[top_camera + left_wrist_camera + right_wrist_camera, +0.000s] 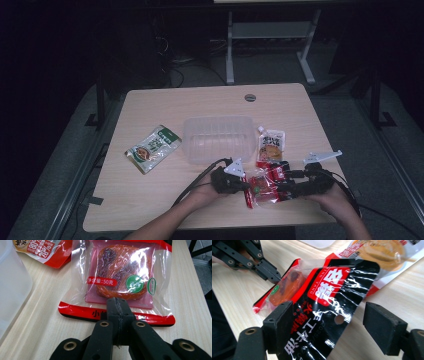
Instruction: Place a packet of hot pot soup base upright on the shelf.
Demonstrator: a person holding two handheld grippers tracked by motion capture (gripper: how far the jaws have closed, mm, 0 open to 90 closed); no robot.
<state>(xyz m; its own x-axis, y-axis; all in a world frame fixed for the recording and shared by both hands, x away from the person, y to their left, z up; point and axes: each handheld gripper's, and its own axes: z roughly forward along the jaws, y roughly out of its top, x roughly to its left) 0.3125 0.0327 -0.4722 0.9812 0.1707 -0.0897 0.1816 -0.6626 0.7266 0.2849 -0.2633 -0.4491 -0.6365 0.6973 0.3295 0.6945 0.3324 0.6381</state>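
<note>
A wooden table [150,195] bears a clear tub [217,138] and three pouches.

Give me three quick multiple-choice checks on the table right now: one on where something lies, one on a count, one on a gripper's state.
1. Where does the green pouch lie relative to the clear tub?
A. Inside it
B. To its left in the high view
C. To its right in the high view

2. How many food packets are on the table?
A. Two
B. Three
C. Five

3. How does the left gripper stand?
A. Shut on the red snack packet's edge
B. Wide open above the tub
C. Shut on the green pouch

Answers:
1 B, the pouch sits apart from the tub, left of it.
2 B, green pouch, orange spout pouch and red snack packet.
3 A, its jaws meet on the packet's red sealed edge.
</note>
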